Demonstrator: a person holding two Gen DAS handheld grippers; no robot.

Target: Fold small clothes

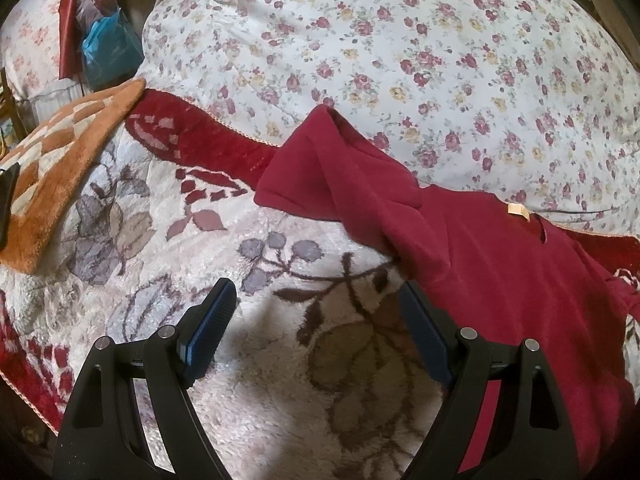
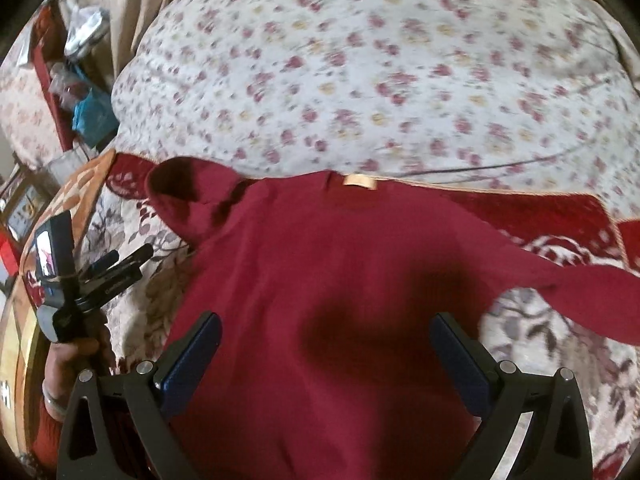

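Note:
A dark red top (image 1: 492, 264) lies spread on a plush floral blanket (image 1: 240, 360), with a tan neck label (image 1: 518, 209) at its far edge. Its left sleeve (image 1: 340, 168) is bunched and folded over. In the right wrist view the top (image 2: 320, 280) fills the middle, its right sleeve (image 2: 580, 284) stretched out to the right. My left gripper (image 1: 316, 304) is open and empty over the blanket, just left of the top. It also shows in the right wrist view (image 2: 120, 264). My right gripper (image 2: 326, 332) is open and empty above the body of the top.
A white quilt with small roses (image 1: 400, 40) rises behind the top. An orange checked mat (image 1: 60, 160) lies at the left. Plastic bags (image 1: 100, 36) and red fabric sit at the far left. The blanket's red border (image 1: 208, 136) runs along the quilt.

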